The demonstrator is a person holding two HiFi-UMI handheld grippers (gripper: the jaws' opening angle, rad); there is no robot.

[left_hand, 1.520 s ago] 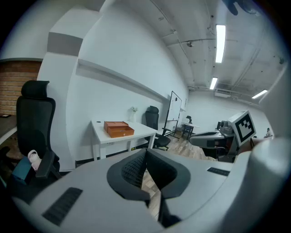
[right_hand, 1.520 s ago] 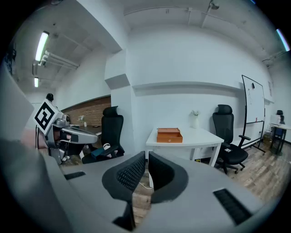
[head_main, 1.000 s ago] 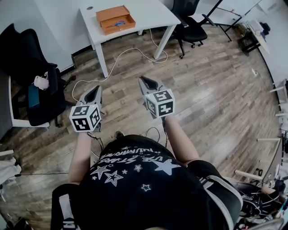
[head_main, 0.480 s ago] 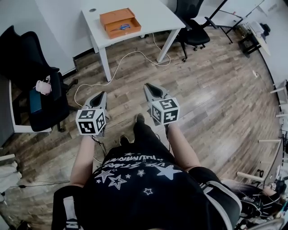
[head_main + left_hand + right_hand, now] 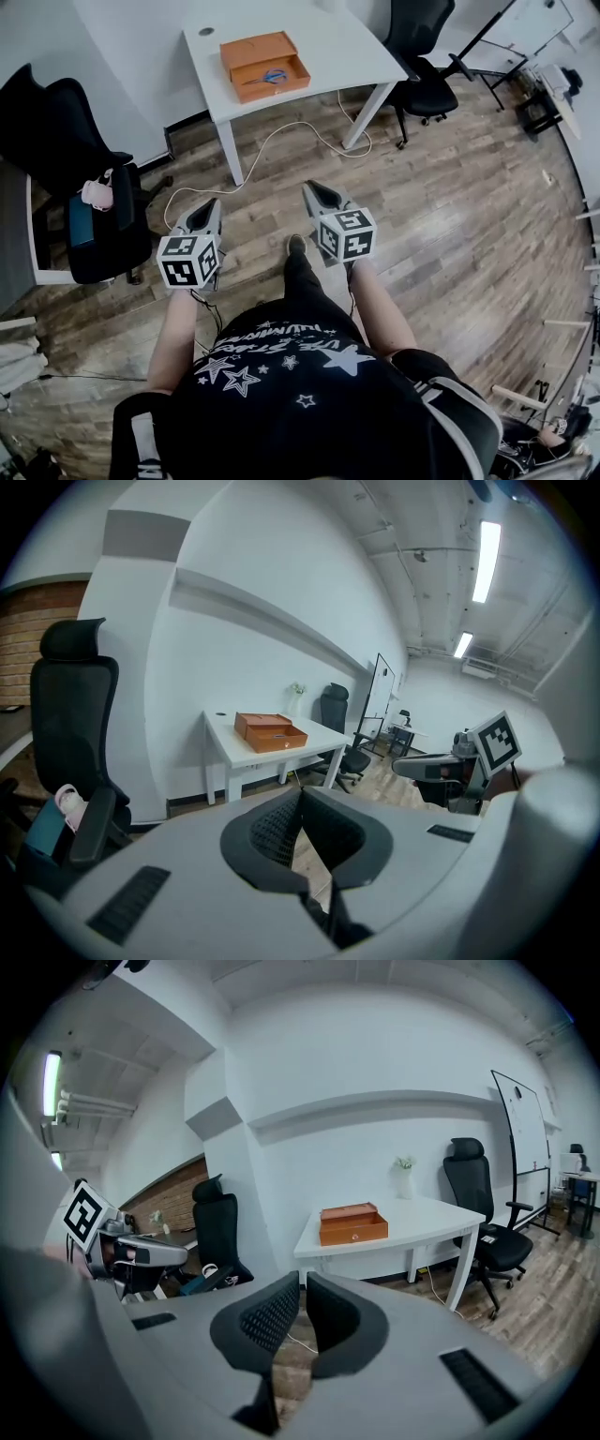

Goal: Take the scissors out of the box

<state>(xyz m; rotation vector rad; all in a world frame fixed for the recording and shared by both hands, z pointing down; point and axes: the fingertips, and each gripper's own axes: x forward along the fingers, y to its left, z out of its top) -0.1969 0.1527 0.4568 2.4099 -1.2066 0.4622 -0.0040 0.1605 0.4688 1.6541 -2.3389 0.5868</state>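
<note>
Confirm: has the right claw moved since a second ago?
Yes. The right claw has advanced toward the white table, carried by the person's step.

Bright even light, sharp, fisheye-warped edges

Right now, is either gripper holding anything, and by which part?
Nothing is held. The left gripper and right gripper are both shut and empty, short of the table; the scissors lie in the orange box.
</note>
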